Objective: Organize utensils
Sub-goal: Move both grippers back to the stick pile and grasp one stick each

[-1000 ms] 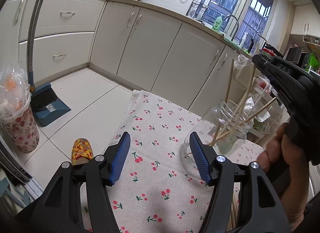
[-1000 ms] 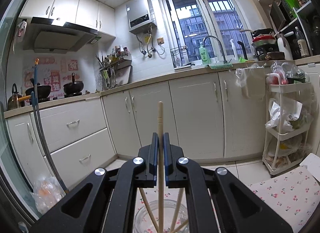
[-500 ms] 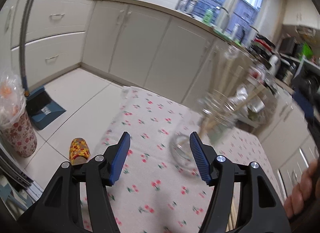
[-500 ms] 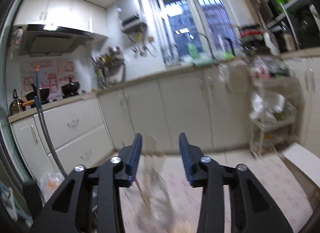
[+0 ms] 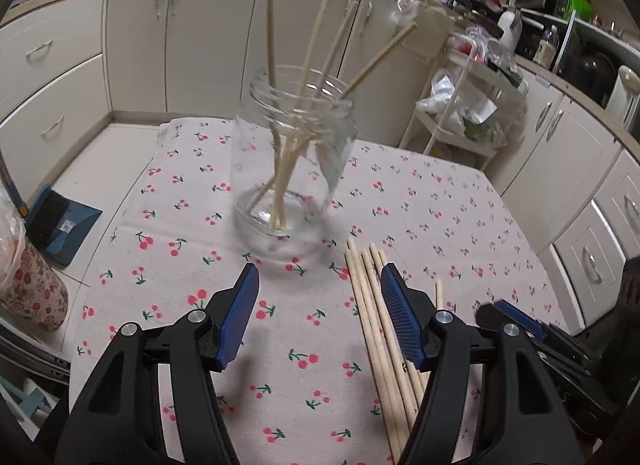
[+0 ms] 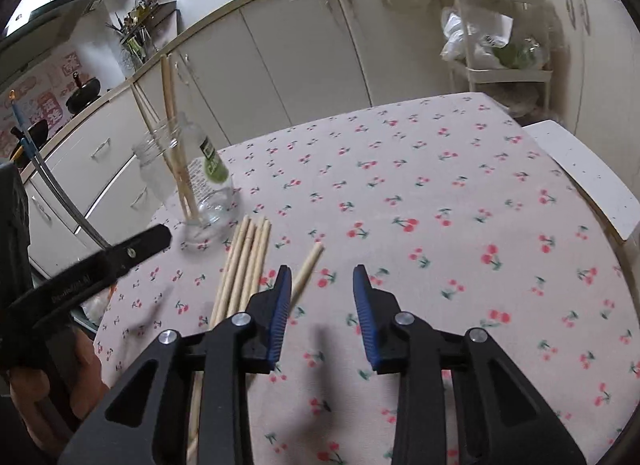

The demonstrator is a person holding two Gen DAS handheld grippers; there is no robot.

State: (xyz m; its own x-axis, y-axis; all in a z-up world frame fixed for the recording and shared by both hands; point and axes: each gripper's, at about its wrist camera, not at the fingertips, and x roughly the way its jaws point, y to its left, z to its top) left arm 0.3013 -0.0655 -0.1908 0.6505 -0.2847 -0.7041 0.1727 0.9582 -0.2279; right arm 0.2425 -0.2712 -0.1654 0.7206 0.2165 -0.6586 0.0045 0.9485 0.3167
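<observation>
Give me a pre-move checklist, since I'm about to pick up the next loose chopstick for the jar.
1. Right gripper jaws empty after just closing slightly: ok.
2. Left gripper jaws open, empty: ok.
3. Clear glass jar upright on the cherry-print tablecloth: ok.
4. Loose wooden chopsticks lying beside the jar: ok.
5. Single chopstick centred between right jaws: not ok, at left jaw.
6. Room left in jar: ok.

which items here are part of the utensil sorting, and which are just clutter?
Job:
glass jar holding chopsticks
loose chopsticks lying on the cherry tablecloth
lone chopstick beside them
right tongs, open, empty

Lying about:
dustpan on the floor
white trolley with bags
floral bin
</observation>
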